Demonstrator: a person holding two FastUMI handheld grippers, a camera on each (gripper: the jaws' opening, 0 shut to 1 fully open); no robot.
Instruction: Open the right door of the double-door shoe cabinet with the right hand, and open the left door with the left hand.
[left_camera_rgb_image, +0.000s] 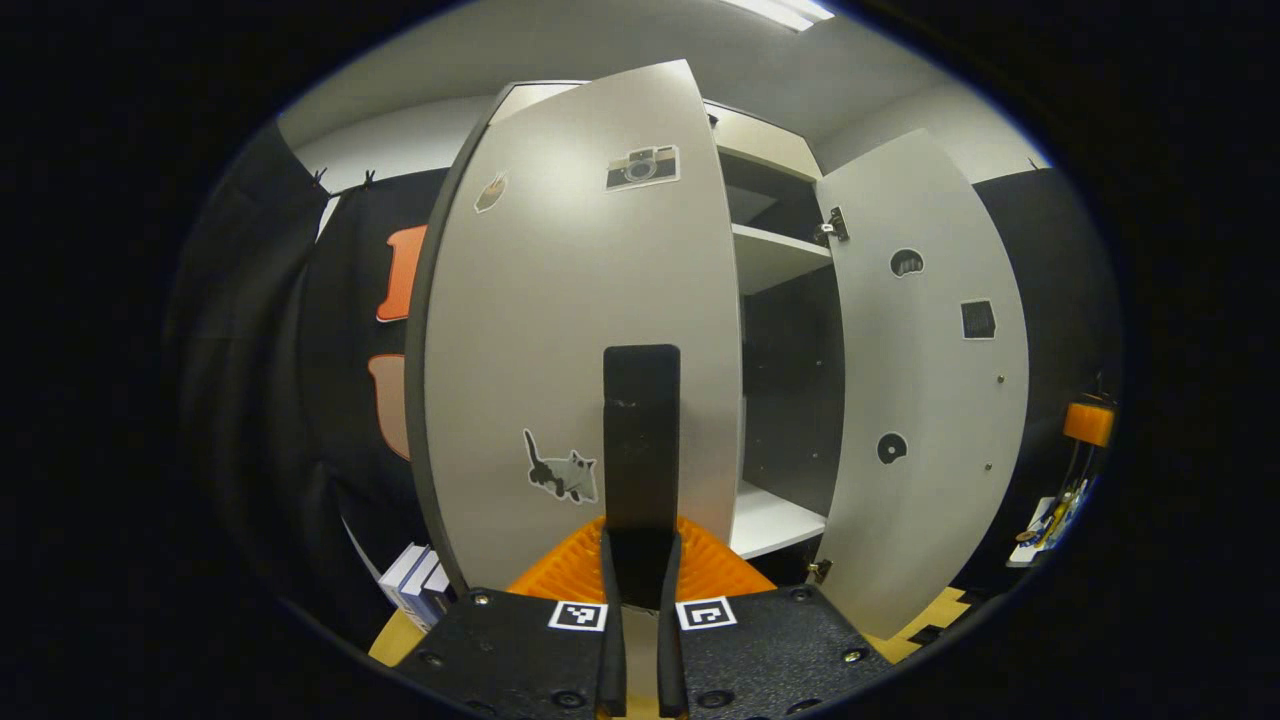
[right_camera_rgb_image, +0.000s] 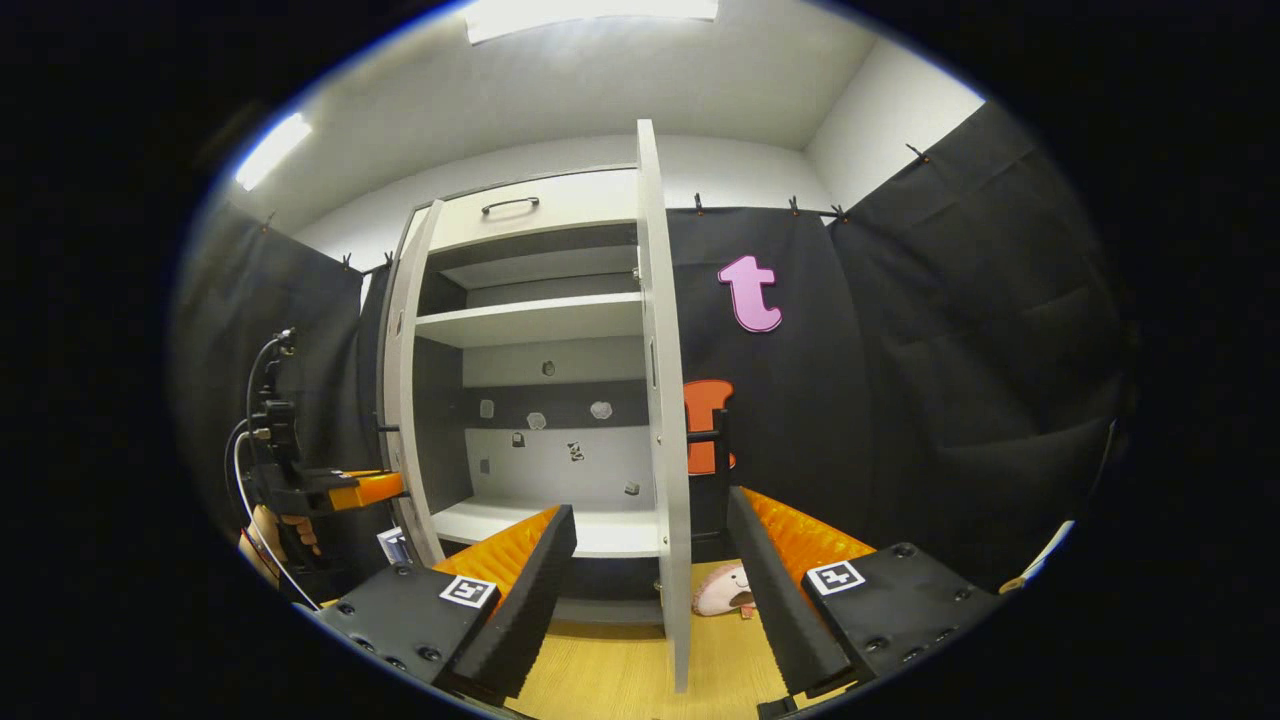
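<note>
Matt, smooth left door (left_camera_rgb_image: 560, 330); wood-look floor (right_camera_rgb_image: 610, 670), probably laminate.

Black cloth walls (right_camera_rgb_image: 950, 330), wood floor (right_camera_rgb_image: 610, 670), ceiling lights (right_camera_rgb_image: 590, 12).

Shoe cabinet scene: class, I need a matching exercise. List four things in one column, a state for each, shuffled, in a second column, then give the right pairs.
Column one
1 left gripper
2 right gripper
3 right door
4 top drawer

Column two
A closed
B open, one finger on each side of a door's edge
C swung wide open
D shut on the black handle

Pairs: 1-D, 2-B, 3-C, 4-A
</note>
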